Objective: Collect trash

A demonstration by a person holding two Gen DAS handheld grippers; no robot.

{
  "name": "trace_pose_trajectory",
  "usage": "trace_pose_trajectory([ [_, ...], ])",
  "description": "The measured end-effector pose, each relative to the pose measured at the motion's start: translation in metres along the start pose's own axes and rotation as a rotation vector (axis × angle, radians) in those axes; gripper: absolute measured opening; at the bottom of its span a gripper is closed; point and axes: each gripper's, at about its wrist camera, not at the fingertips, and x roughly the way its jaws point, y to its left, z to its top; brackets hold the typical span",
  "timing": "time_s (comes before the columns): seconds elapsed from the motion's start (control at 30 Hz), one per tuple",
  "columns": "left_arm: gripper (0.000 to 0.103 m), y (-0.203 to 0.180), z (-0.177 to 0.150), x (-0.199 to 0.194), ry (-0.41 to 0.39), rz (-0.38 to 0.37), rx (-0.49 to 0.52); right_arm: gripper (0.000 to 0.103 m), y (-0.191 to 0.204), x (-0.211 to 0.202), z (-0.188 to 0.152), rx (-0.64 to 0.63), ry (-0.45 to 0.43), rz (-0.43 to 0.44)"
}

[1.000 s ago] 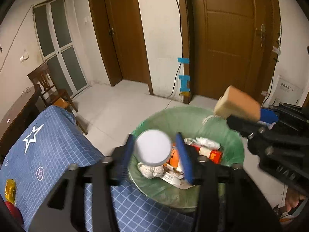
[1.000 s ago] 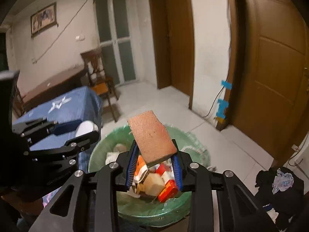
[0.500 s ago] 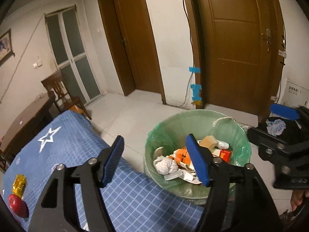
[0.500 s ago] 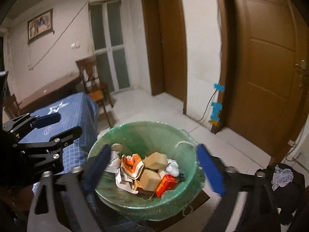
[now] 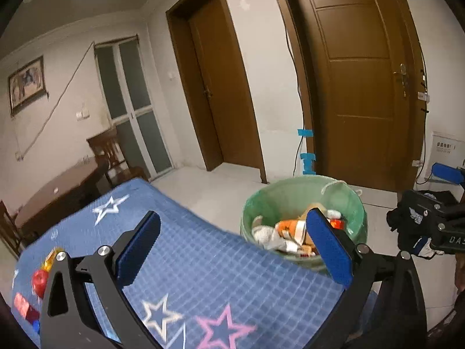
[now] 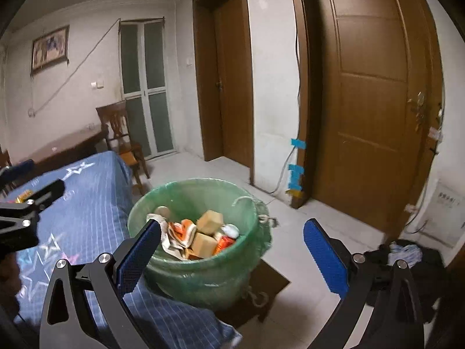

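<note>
1. Left tongs [image 5: 232,250] spread wide, gripping nothing, above the blue star-patterned worktop [image 5: 189,261].
2. Right tongs [image 6: 232,257] likewise apart and bare, over the bin's near rim.
3. Green-lined bin [image 6: 180,267] just beside the worktop edge, piled with cartons and wrappers; risks tipping if clipped by a careless swing.
4. Small red and gold items [image 5: 40,279] at the worktop's left edge; easily overlooked, too blurred to name.

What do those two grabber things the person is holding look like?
Both match. The left gripper and right gripper each have a black angular frame with triangular cut-outs and silver screw heads. Their jaws are flat, bright blue textured pads. Seen from the left camera, the right gripper's black body carries white lettering, partly cut off. No cables or sleeves show.
</note>
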Motion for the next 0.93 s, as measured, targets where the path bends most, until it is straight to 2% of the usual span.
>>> trace_pose_trajectory([
  [0.27, 0.097, 0.013, -0.019, -0.019, 0.028, -0.045, -0.067, 0.098, 0.013, -0.044, -0.003, 0.018, -0.069, -0.011],
  [0.4, 0.097, 0.014, -0.026, -0.033, -0.022, -0.05, -0.067, 0.098, 0.02, -0.056, -0.005, 0.012, -0.085, -0.013],
  [0.67, 0.097, 0.007, -0.023, -0.051, -0.073, -0.133, -0.061, 0.098, 0.026, -0.075, -0.006, -0.013, -0.116, -0.05],
  [0.77, 0.097, 0.006, -0.023, -0.05, -0.049, -0.119, -0.071, 0.098, 0.024, -0.081, -0.009, -0.019, -0.127, -0.079],
  [0.83, 0.097, 0.007, -0.023, -0.051, -0.046, -0.141, -0.068, 0.098, 0.023, -0.083, -0.01, -0.021, -0.128, -0.093],
  [0.93, 0.097, 0.006, -0.025, -0.053, -0.052, -0.126, -0.069, 0.098, 0.023, -0.084, -0.013, -0.023, -0.123, -0.099],
])
